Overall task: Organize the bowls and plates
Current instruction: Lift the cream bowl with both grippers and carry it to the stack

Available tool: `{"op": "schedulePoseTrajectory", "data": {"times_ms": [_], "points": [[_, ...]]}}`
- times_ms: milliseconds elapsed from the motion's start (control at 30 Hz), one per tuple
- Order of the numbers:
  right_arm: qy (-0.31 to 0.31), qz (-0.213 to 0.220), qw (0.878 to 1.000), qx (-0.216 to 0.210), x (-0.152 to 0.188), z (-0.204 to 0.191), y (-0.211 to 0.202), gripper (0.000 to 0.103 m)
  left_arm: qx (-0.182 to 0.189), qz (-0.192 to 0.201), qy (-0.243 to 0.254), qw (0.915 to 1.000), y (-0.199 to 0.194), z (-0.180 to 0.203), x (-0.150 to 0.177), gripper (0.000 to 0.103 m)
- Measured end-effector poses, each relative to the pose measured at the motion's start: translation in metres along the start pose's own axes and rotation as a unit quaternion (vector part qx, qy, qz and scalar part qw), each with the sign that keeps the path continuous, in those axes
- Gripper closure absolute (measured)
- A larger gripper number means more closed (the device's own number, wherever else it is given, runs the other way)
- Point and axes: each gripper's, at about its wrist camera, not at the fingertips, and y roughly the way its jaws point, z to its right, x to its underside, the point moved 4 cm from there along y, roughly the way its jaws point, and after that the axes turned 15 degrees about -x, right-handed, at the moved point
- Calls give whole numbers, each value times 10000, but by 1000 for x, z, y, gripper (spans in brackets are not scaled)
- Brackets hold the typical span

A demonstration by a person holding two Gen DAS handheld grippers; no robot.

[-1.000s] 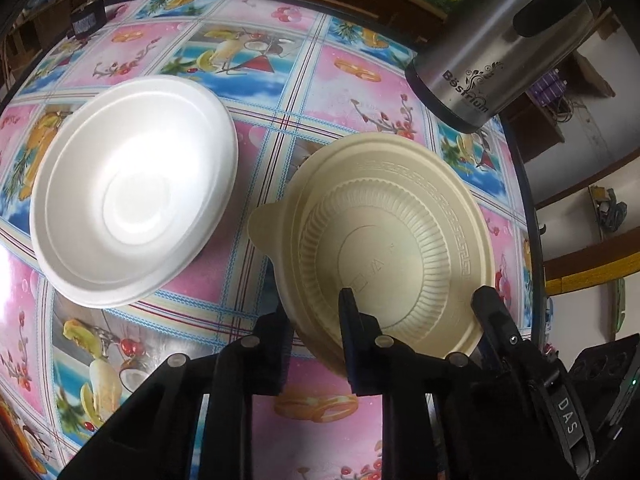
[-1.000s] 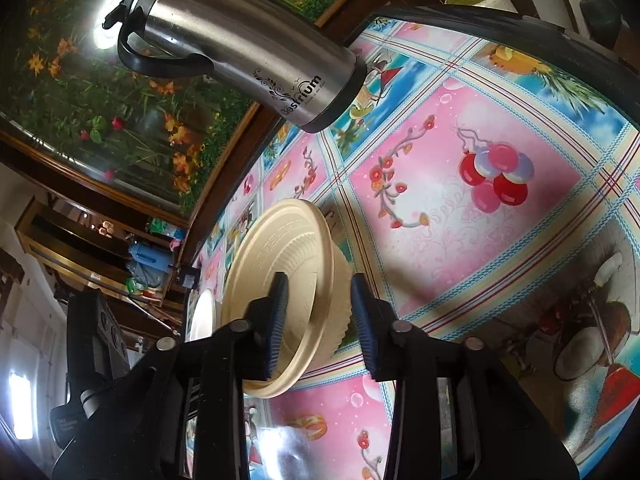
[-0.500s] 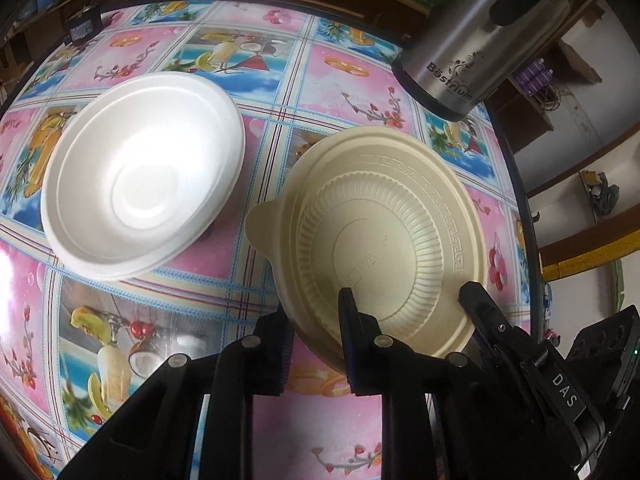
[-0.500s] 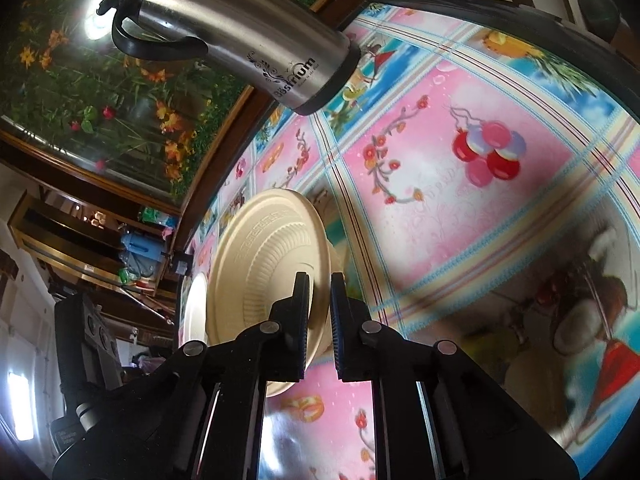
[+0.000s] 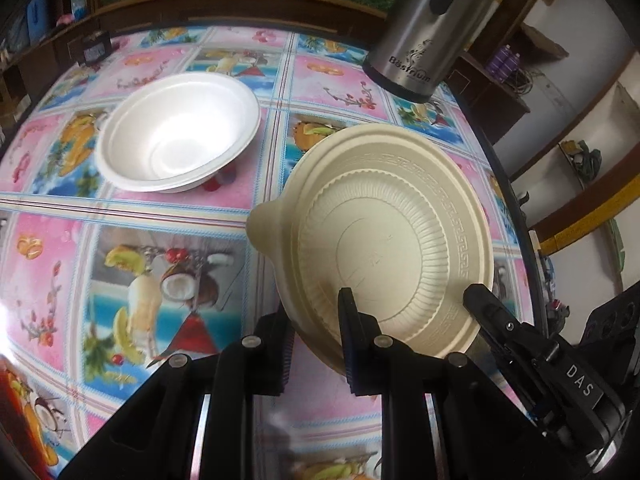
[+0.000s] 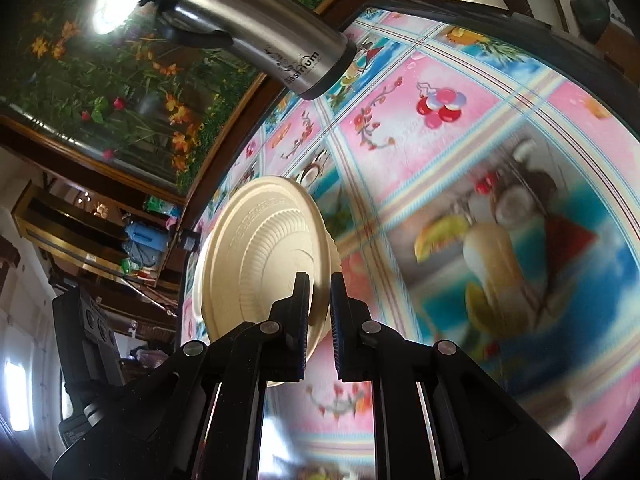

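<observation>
We hold the beige bowl [image 5: 392, 240] clear of the table, both grippers pinching its near rim: left gripper [image 5: 316, 344], right gripper [image 6: 320, 312]. The white bowl [image 5: 178, 132] lies forward-left, probably nearer our left hand.

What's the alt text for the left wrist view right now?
Both grippers clamp the near rim of a beige ribbed bowl, lifted and tilted above a colourful fruit-print tablecloth. A white foam bowl sits behind on the left; a steel thermos stands at the far edge.
</observation>
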Motion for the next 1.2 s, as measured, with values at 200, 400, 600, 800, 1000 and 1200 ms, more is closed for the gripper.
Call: {"op": "schedulePoseTrajectory", "data": {"times_ms": [200,400,600,800,1000,1200], "points": [[-232,-65,9997,-104,31,-20,-13,94,-270,645,151,9974,-36,-18,26,83],[-457,-226,9982,-313,57,-50,-15,94,-442,1152,72,9923,-70,-47,42,83],[-807,-315,9952,-459,78,-89,-10,94,-645,1618,-120,9846,-100,-83,52,83],[-1089,-440,9914,-577,100,-122,-1,94,-747,1852,-438,9789,-121,-125,64,83],[-1361,-698,9862,-628,128,-151,20,94,-936,2086,-689,9711,-138,-163,78,83],[-1609,-952,9796,-736,160,-179,40,94,-1159,2246,-892,9634,-152,-202,92,83]]}}
